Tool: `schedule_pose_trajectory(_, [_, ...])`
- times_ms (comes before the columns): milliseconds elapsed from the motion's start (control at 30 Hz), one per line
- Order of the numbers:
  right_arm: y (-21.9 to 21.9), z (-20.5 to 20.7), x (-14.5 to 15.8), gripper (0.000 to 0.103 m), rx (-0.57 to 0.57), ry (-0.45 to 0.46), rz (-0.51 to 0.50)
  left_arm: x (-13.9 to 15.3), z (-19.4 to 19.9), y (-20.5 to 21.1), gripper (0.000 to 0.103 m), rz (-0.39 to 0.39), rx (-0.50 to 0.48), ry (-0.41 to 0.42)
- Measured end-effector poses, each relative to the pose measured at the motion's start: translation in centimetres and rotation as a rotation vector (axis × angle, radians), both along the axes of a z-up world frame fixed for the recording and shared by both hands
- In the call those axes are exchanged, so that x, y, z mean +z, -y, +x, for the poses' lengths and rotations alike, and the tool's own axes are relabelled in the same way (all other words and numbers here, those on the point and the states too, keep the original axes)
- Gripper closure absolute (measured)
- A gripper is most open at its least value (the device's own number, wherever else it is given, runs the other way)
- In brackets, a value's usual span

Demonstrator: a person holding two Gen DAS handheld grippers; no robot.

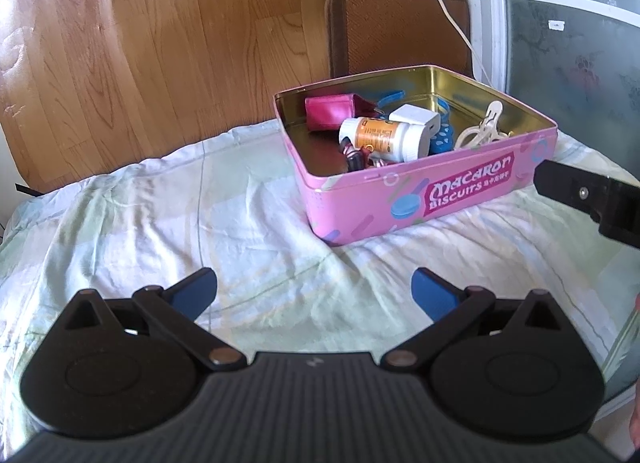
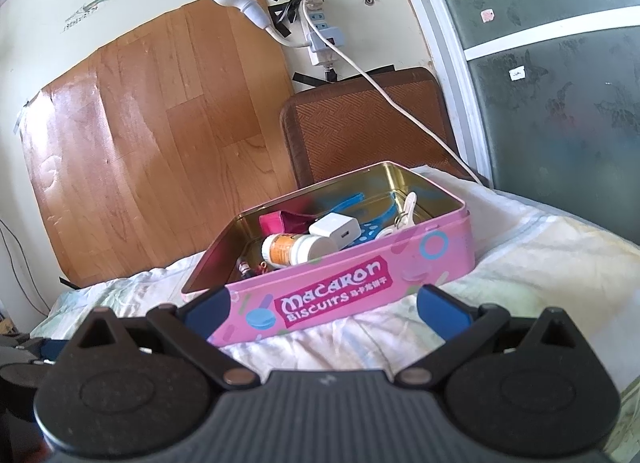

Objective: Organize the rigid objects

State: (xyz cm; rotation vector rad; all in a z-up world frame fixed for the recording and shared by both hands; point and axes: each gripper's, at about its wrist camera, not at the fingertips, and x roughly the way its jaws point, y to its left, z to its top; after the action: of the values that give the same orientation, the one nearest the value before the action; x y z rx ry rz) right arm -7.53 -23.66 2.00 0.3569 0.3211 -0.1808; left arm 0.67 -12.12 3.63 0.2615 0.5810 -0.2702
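Pink biscuit tin (image 1: 420,187) sits lidless on the bed (image 1: 160,223), already holding a pill bottle (image 1: 382,135), a charger (image 1: 414,117) and hair clips (image 1: 484,123). Left tongs (image 1: 314,291) and right tongs (image 2: 322,305) both hang spread and empty, apparently because nothing loose remains outside.

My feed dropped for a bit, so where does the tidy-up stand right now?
Looks mostly done: the pink tin already holds the pill bottle, white charger, magenta pouch, cream hair clip and blue bits. Nothing is in hand; the left gripper and right gripper are both open and empty. No loose items show on the bedsheet. The tin has no lid on, and none is in view.
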Motion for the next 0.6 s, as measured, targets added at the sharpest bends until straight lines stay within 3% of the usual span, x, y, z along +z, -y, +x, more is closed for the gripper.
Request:
schedule_pose_trajectory(200, [0.27,-0.12,-0.22,0.000,-0.007,0.005,0.007,-0.38,0.39,0.27,0.000,-0.001,-0.005,-0.039])
schedule_pose_trajectory(600, [0.36,0.24,-0.57,0.000,-0.013,-0.010,0.016,-0.31,0.44,0.08,0.000,-0.012,0.001,-0.035])
